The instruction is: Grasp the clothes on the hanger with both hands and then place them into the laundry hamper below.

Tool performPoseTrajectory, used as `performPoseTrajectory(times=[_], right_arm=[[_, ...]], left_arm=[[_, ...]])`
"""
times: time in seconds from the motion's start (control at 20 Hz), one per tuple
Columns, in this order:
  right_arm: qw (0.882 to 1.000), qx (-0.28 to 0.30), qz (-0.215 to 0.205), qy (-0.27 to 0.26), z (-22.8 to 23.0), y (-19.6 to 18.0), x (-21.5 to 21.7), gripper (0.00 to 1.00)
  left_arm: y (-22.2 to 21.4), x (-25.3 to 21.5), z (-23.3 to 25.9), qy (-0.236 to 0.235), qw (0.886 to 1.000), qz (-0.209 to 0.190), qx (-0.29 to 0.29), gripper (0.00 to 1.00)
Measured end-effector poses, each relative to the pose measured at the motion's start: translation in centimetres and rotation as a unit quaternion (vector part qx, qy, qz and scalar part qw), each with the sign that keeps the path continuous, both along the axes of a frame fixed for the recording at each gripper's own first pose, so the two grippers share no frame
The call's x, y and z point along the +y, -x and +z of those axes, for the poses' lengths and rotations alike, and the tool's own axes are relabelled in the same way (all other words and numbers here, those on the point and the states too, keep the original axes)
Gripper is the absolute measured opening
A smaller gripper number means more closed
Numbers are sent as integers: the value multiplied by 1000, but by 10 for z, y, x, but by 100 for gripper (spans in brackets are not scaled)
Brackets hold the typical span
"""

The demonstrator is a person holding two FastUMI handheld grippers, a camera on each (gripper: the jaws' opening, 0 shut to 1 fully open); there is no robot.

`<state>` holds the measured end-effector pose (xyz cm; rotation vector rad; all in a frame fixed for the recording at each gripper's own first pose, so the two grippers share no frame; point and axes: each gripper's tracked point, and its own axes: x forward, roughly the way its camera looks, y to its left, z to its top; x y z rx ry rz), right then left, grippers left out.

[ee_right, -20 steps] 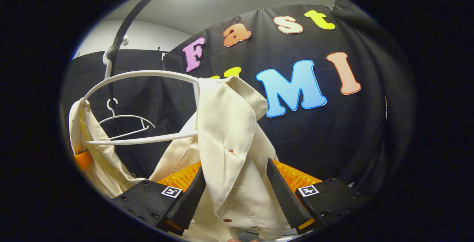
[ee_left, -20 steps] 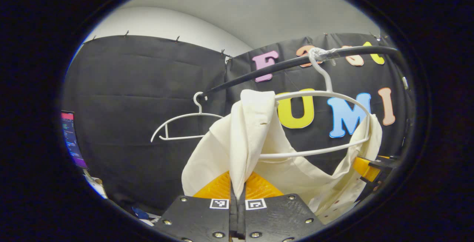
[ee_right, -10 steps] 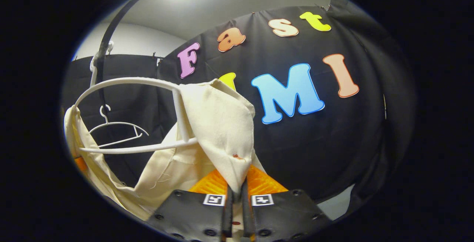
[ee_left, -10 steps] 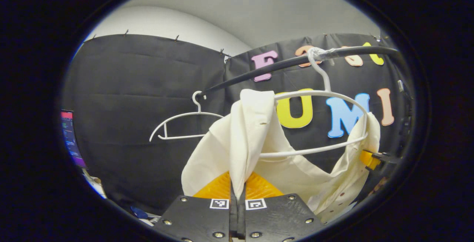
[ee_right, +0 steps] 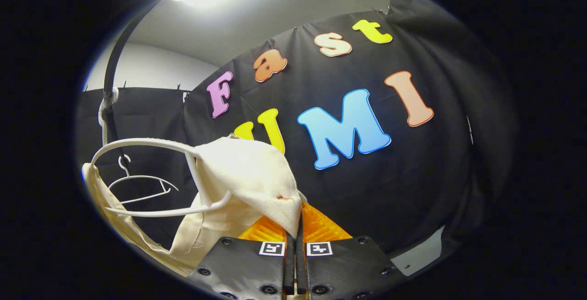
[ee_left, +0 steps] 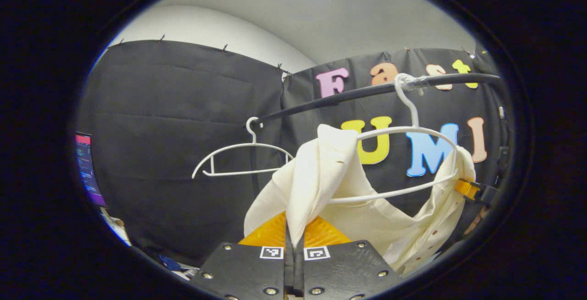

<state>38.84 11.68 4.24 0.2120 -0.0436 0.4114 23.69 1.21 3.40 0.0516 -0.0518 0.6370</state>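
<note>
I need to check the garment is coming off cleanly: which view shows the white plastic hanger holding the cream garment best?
The left gripper view: the white plastic hanger shows hook, rail and both shoulders under the cream garment. The right gripper view shows it smaller, near the edge.

Black rail [ee_left: 348, 96] carries 2 white hangers [ee_left: 403, 130]; cream garment [ee_left: 321, 176] on 1.
</note>
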Motion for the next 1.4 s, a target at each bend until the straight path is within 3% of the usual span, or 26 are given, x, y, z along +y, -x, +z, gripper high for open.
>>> performPoseTrajectory(times=[0.05,0.1,0.4,0.6,0.8,1.15,1.2,1.4], right_arm=[[1000,-5,-3,0,3,0,-1,0],[1000,-10,-6,0,6,-2,-2,7],[998,-43,-38,-15,38,-23,-16,3],[998,-48,-48,-7,43,-29,-21,3],[998,-39,-50,-2,38,-45,-20,3],[999,0,-44,29,-4,-53,-19,3],[998,8,-46,29,-10,-50,-22,0],[997,22,-66,41,-26,-31,-36,3]], left_arm=[[3,4,5,-2,1000,3,-4,2],[6,8,9,4,1000,3,-18,1],[15,30,34,13,998,-1,-64,1],[26,42,50,47,993,-17,-109,1],[26,86,46,69,991,8,-112,1],[15,102,-1,93,994,20,-61,1],[13,102,-8,94,994,19,-52,1],[6,103,-26,91,996,1,-19,1]])
